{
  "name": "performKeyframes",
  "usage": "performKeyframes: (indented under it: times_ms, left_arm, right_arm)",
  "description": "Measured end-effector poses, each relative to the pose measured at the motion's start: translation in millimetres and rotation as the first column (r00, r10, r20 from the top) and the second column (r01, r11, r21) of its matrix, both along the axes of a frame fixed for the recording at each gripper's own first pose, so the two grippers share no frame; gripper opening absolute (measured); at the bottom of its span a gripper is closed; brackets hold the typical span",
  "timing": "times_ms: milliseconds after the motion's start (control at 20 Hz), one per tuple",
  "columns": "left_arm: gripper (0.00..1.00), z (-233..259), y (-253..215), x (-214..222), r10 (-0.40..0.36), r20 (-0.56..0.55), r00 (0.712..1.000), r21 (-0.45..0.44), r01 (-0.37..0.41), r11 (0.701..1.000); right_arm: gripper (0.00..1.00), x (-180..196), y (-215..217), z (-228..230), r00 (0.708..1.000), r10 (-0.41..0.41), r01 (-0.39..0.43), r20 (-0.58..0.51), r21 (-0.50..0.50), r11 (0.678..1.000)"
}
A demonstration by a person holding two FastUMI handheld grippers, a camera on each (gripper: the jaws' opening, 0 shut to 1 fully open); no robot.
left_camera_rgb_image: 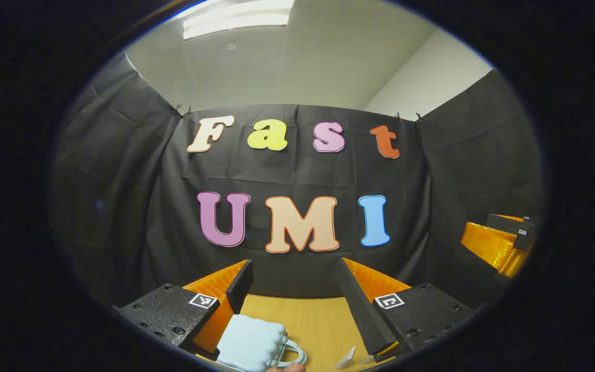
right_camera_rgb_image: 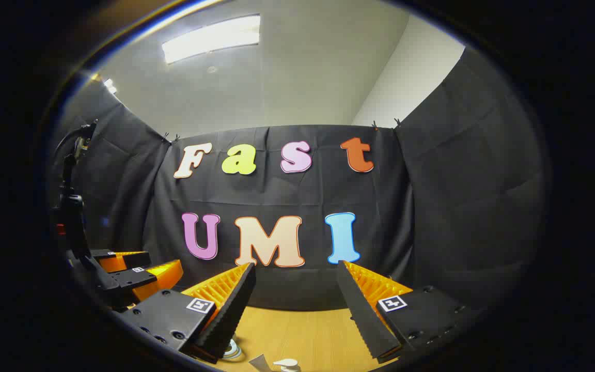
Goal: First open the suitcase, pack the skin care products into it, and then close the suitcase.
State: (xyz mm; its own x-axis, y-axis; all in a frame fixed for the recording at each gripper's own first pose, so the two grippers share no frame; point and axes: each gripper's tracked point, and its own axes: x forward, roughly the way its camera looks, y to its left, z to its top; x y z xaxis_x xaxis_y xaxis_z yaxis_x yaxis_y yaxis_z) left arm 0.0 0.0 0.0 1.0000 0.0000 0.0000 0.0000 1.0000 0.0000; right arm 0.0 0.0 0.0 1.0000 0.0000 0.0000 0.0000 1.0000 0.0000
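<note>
Lying low on the wooden counter (left_camera_rgb_image: 308, 320), just beneath the left gripper (left_camera_rgb_image: 297, 289): a pale blue suitcase (left_camera_rgb_image: 251, 343) with looped handle, probably a light, stiff, smooth shell, best taken by handle or lid edge. Peeking nearby, white skin care products (right_camera_rgb_image: 284, 365). Hovering above, right gripper (right_camera_rgb_image: 295, 292); both fingers gaping wide, holding nothing.

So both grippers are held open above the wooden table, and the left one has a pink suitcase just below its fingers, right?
Not pink: in the left gripper view the suitcase below the open left gripper is light blue. The right gripper is open above the wooden table, as you said.
</note>
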Motion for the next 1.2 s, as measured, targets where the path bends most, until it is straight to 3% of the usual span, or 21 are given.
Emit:
performKeyframes:
  times_ms: [450,700,1050,1200]
  left_arm:
    - [0.94,-16.1,9.5,-4.7,0.033,-0.046,0.998,0.015,-0.032,0.999]
    - [0.95,-40.6,16.5,-0.7,0.045,-0.095,0.994,0.077,-0.038,0.996]
    - [0.96,-104.3,15.5,16.5,-0.019,-0.224,0.975,0.041,0.029,0.999]
    - [0.96,-141.1,13.0,22.7,-0.033,-0.305,0.952,0.036,0.046,0.998]
  right_arm:
    - [1.0,7.1,16.6,-19.3,0.997,0.072,-0.072,-0.036,-0.015,0.997]
    - [0.99,6.0,23.3,-40.3,0.988,0.138,-0.137,-0.074,0.01,0.99]
    - [0.99,19.7,21.9,-54.4,0.995,0.052,-0.052,-0.091,-0.001,0.999]
    - [0.99,22.1,14.3,-70.6,0.99,0.016,-0.019,-0.137,-0.017,1.0]
